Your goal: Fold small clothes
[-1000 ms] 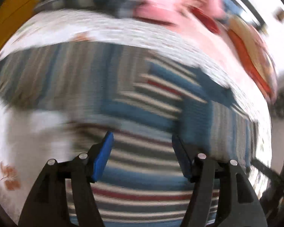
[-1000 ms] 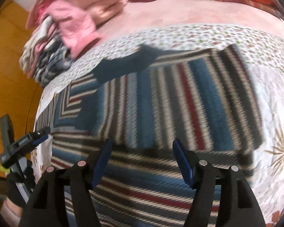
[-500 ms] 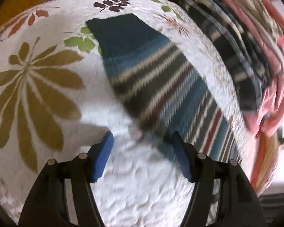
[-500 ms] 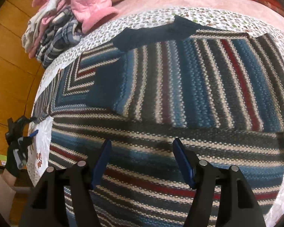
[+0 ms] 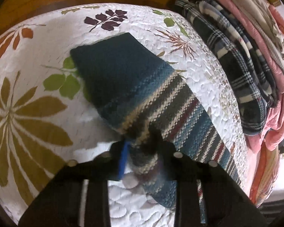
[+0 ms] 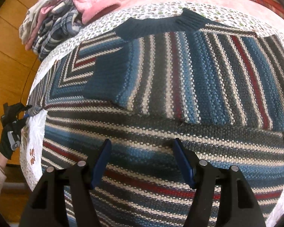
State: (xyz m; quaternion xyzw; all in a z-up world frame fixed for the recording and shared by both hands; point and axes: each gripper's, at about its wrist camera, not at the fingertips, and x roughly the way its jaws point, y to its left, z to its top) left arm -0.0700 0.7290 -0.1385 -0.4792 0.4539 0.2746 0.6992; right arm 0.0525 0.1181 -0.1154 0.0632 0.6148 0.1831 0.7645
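Now I am pinching the striped sleeve (image 5: 151, 113) of the sweater (image 6: 161, 98) with my left gripper (image 5: 142, 151), its jaws pressed together on the knit where the sleeve is lying across the leaf-patterned quilt (image 5: 28, 94). My right gripper (image 6: 142, 158) is hovering with its fingers spread above the sweater's body, which is lying flat on the quilt with one sleeve folded over it. Clothes are sitting in a pile (image 5: 246, 56) beside the sleeve at the quilt's edge.
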